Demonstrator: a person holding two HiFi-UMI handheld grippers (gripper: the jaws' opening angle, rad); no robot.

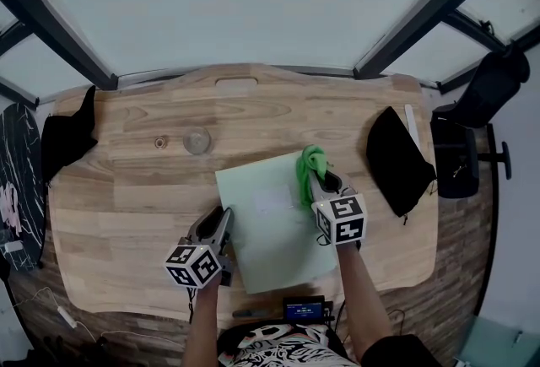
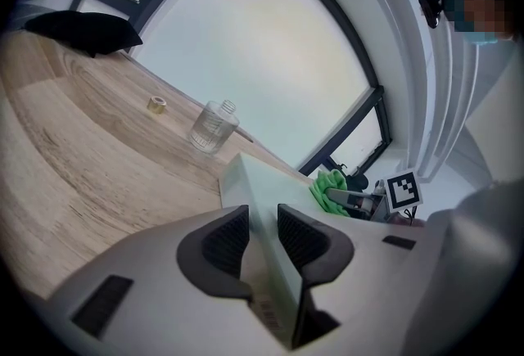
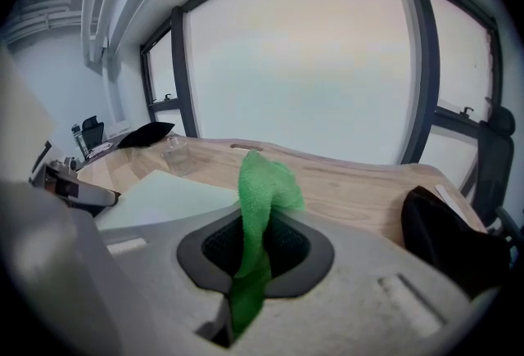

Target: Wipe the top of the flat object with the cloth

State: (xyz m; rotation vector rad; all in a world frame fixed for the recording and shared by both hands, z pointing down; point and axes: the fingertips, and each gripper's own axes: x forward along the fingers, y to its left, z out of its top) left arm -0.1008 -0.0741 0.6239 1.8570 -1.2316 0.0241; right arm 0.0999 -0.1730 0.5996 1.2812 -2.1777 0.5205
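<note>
Green cloth (image 3: 262, 182) clenched in right gripper (image 3: 255, 241) jaws; left gripper (image 2: 262, 236) jaws grasp the flat object (image 1: 270, 226)

The light wooden bench (image 1: 126, 188) shows clear grain under a smooth, matt finish. The pale green flat board (image 1: 270, 243) looks smooth and matt; card or plastic, I cannot tell. The bright green cloth (image 1: 310, 163) has a coarse, open weave. The small clear jar (image 1: 197, 140) is ribbed, glossy glass. The black pouch (image 1: 398, 159) looks like soft matt fabric. The left tool (image 2: 262, 232) and the right tool (image 3: 255, 244) have grey matt plastic bodies and dark ribbed pads (image 2: 223, 244).
</note>
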